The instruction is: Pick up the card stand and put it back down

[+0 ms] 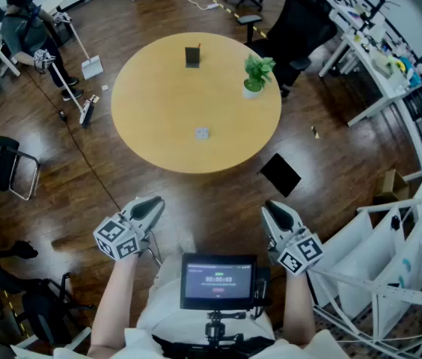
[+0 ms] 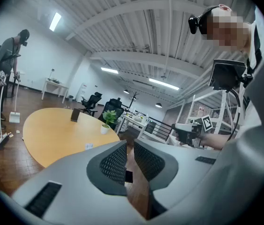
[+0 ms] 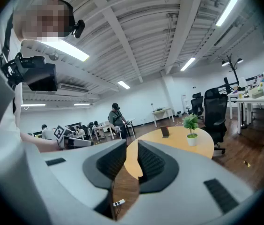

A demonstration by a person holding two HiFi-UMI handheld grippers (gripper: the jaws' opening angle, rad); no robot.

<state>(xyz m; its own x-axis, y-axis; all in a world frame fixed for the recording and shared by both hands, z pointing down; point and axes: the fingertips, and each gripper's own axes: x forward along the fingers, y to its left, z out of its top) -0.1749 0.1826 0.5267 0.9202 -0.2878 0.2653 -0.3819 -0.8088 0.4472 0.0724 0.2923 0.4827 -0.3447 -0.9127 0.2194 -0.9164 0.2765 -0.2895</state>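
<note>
Both left claw (image 1: pixel 153 202) and right claw (image 1: pixel 272 208) point slightly downward.

1. Card stand (image 1: pixel 192 56): a small, dark, rectangular piece, seen from above as a near-square block.
2. Pose: standing upright on its base, not tipped over.
3. Location: on the round, light wooden table (image 1: pixel 158 126), on the side far from the person, close to the far edge.
4. Surroundings: a potted plant (image 1: pixel 257 75) stands to its right on the same table, near but clearly apart. Nothing touches the stand.
5. Contents: too small to tell whether it holds a card.
</note>
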